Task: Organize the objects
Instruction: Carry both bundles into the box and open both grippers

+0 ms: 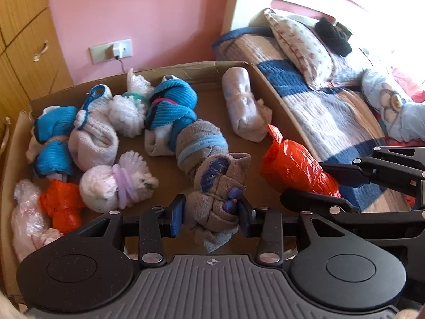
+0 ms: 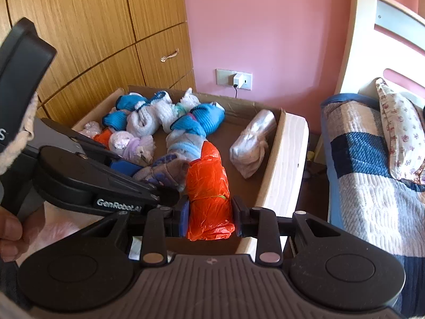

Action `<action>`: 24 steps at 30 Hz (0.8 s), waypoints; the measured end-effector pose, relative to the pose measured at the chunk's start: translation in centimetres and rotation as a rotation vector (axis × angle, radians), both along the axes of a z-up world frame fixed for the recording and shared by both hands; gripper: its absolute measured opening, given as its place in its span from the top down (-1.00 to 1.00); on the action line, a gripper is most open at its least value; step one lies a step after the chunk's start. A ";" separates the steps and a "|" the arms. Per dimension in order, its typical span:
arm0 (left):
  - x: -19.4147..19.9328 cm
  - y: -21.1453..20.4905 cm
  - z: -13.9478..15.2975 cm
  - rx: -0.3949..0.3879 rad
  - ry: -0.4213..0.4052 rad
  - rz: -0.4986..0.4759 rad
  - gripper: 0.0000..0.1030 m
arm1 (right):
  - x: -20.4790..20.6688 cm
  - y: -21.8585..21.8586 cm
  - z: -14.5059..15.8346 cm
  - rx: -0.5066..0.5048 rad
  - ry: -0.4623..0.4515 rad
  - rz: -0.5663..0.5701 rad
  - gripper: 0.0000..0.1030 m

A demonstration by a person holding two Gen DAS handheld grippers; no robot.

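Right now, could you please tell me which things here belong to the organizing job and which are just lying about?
Job:
- grey sock bundle, in left claw
- orange bag, in right claw
- cardboard box
- blue bundle
- white roll

Lying about:
- quilt
- pillow
- wall charger
- wardrobe

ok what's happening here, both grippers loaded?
Yes. A person is sorting bundles into a cardboard box. The left gripper is clamped on a grey sock bundle; the right gripper is clamped on an orange plastic-wrapped roll. Both hang over the near part of the box, which already holds blue, white and lilac bundles. Neither item is released yet.
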State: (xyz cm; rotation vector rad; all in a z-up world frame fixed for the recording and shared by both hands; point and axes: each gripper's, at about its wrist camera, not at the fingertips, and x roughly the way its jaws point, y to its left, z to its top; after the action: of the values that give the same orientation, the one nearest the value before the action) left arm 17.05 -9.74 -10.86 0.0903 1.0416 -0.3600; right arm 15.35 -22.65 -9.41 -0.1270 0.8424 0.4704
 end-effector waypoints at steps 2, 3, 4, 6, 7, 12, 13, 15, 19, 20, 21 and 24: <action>0.3 0.4 -0.2 0.003 0.007 0.016 0.06 | 0.5 0.4 -0.4 -0.017 0.003 0.010 0.43; 0.3 0.7 -0.3 0.003 0.009 0.023 0.06 | 0.8 0.6 -0.5 -0.025 0.005 0.017 0.43; 0.3 0.9 -0.4 0.005 0.010 0.025 0.06 | 1.0 0.7 -0.7 -0.031 0.007 0.022 0.43; 0.2 1.2 -0.6 0.019 0.011 0.025 0.05 | 1.4 1.0 -1.0 -0.044 0.013 0.034 0.43; 0.1 1.4 -0.7 0.028 0.009 0.029 0.02 | 1.5 1.1 -1.0 -0.052 0.010 0.036 0.43; 0.0 2.6 -1.0 0.062 0.000 0.098 -0.02 | 2.2 1.6 -1.3 -0.061 0.017 0.033 0.43; -0.1 2.9 -0.9 0.056 0.002 0.118 -0.01 | 2.2 1.8 -1.3 -0.055 0.022 0.038 0.43; -0.5 3.5 -0.6 0.048 0.004 0.157 0.00 | 1.7 2.3 -1.0 -0.028 0.028 0.062 0.43; -1.0 4.0 0.0 0.069 0.006 0.199 -0.01 | 0.9 3.7 -0.9 -0.020 0.056 0.139 0.43; -1.0 4.0 0.1 0.070 0.016 0.206 0.02 | 0.8 4.0 -0.9 -0.017 0.066 0.156 0.43; -1.0 4.1 0.2 0.076 0.022 0.211 -0.01 | 0.7 4.4 -1.0 -0.021 0.072 0.171 0.43; -0.5 4.3 0.7 0.045 0.050 0.206 -0.26 | 0.7 5.2 -1.2 -0.039 0.091 0.194 0.41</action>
State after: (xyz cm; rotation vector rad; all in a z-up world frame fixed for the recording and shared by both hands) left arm 16.51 -5.40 -10.19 0.0140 1.0978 -0.1523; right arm 16.00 -17.40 -10.59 -0.2258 0.9335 0.6455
